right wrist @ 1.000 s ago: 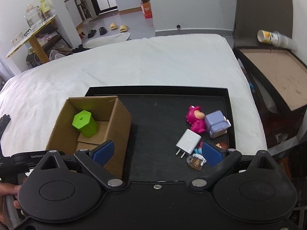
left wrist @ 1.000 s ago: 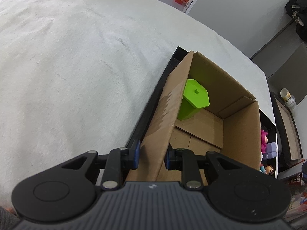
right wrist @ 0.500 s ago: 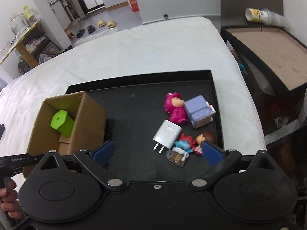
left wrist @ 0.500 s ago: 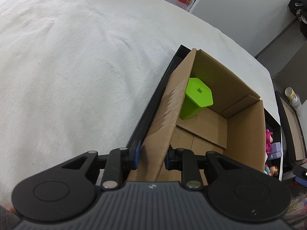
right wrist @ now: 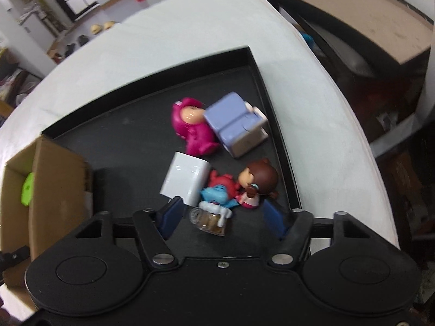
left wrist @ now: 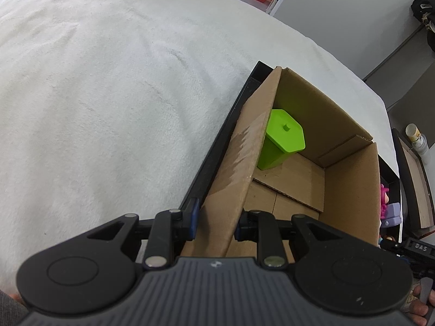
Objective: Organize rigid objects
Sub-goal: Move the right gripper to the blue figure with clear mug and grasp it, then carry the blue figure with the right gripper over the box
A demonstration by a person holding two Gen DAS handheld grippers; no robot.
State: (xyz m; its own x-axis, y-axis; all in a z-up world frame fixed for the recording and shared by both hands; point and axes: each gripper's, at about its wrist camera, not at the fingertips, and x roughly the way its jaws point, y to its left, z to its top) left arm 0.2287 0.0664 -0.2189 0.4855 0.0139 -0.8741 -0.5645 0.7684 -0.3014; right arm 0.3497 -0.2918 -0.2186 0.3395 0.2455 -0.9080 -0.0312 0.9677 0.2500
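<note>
Left gripper [left wrist: 215, 224]: you have it clamped on the brown cardboard box's [left wrist: 350, 187] near wall.
Box contents: a lime-green hexagonal plastic container [left wrist: 282, 139] — far corner.
Right gripper [right wrist: 222, 217]: your jaws gape wide — the small clear glass jar [right wrist: 208, 219] lies between them, right of the box.

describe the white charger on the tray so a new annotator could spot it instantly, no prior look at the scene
Start at the black tray on the white blanket; its left end holds a cardboard box, its right end a cluster of small toys. The white charger lies at the cluster's left edge, just below the magenta figurine and beside the blue-and-red figure. It is the only plain white, smooth, boxy item there.
</note>
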